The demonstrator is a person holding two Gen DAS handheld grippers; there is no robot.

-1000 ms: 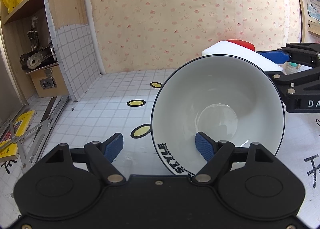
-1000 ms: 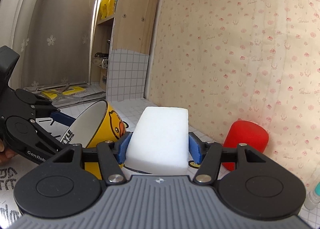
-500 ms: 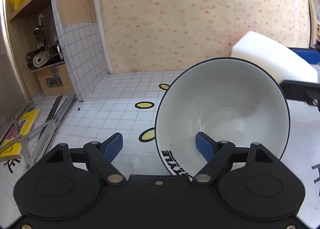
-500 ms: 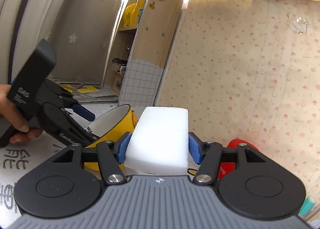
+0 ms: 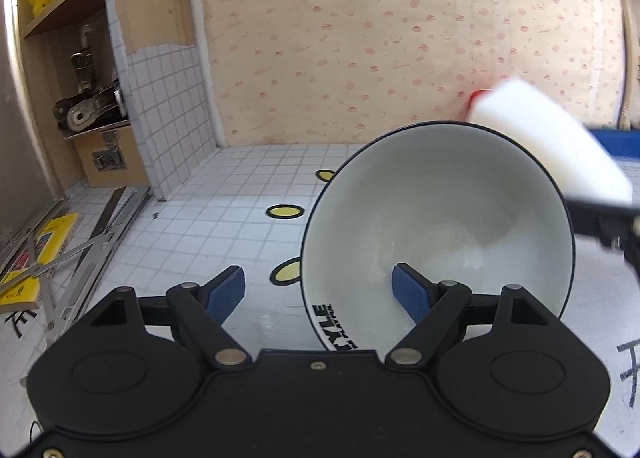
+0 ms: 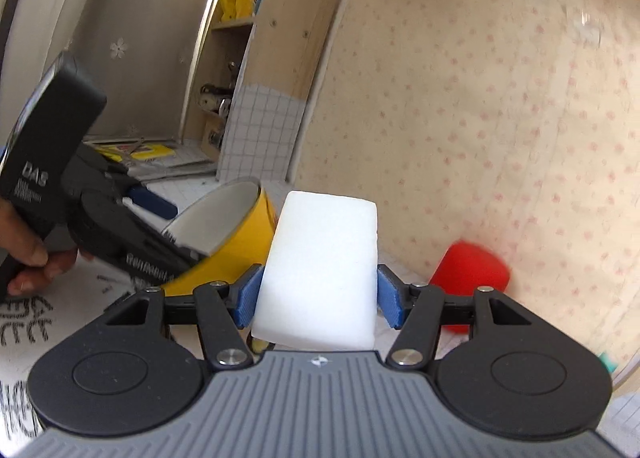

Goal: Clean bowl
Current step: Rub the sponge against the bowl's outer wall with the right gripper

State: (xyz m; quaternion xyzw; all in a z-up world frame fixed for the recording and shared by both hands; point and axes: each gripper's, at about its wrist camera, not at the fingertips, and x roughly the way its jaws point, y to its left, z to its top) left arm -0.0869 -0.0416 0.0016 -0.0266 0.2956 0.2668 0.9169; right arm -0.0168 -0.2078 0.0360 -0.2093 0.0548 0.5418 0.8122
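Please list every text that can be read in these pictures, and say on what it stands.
"YLE", with a smaller blurred line: white inside rim of the yellow ceramic bowl.
"DAS": black body of the left gripper; smaller print on it is too blurred to read.
Black handwritten characters on the white tiled tabletop: cut off, unreadable.

Black letters "YLE", cut off at the start, run along the outside of the bowl [image 5: 436, 226] at 6 o'clock. The left gripper [image 6: 120, 214] body reads "DAS" at 9 o'clock.
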